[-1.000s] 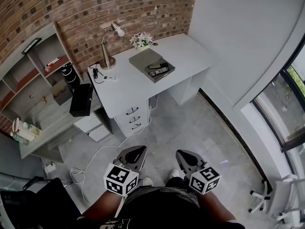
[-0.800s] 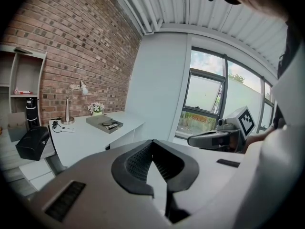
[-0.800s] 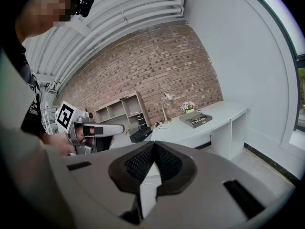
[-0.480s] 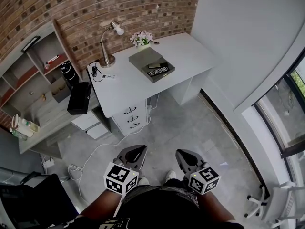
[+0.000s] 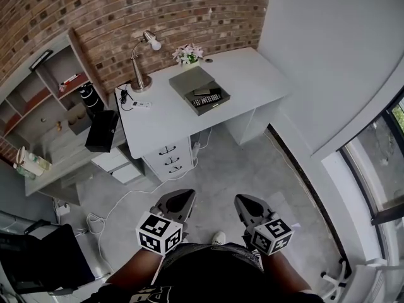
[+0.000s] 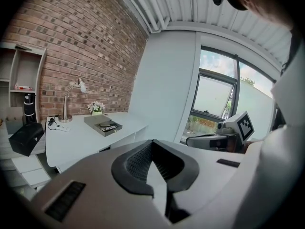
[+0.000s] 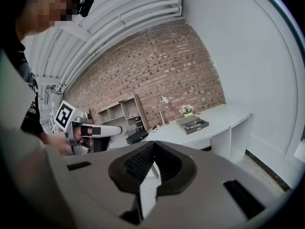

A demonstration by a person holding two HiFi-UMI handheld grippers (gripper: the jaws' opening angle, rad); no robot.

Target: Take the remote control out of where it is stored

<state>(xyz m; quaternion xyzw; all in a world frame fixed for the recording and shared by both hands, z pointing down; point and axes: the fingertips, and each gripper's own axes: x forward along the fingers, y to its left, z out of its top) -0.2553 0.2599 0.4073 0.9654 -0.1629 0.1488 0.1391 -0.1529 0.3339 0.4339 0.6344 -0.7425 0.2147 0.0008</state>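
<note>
Both tools, the left gripper (image 5: 184,196) and the right gripper (image 5: 243,201), hang side by side as a second ago, jaws pressed together on nothing. The white desk (image 5: 164,128) ahead of them now shows slightly larger. Well beyond both tips, the black remote control (image 5: 207,98) lies in an open grey box (image 5: 189,81) on that desk, near a desk lamp (image 5: 142,62), below a brick wall (image 5: 126,11). Grey floor (image 5: 240,166) lies under the tips.

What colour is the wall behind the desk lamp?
The brick wall behind the desk lamp is reddish brown with pale mortar lines, shown best in the head view.
</note>
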